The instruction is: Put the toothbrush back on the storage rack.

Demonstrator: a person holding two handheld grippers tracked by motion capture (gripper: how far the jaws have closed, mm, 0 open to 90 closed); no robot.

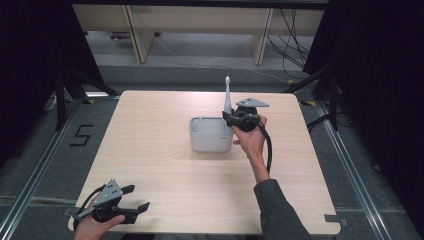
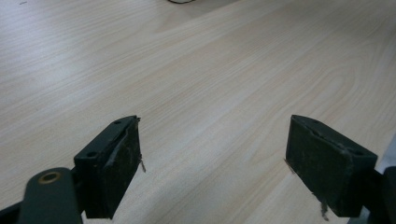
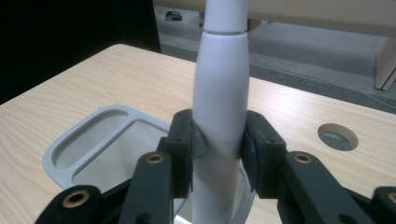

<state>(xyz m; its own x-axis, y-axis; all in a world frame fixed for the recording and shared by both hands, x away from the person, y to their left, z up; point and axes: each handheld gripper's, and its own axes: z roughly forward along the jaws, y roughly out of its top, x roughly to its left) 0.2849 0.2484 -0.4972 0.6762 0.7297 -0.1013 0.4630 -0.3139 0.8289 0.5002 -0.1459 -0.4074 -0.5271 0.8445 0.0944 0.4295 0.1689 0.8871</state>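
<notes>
A white electric toothbrush stands upright at the right end of a light grey holder box in the middle of the table. My right gripper is shut on its handle; in the right gripper view the two pads press the white handle from both sides above the box's rim. My left gripper rests at the table's front left corner, open, with bare wood between its jaws.
The wooden table has a round cable hole behind the box. Beyond the far edge stand desk legs and cables on a grey floor. Black curtains hang on both sides.
</notes>
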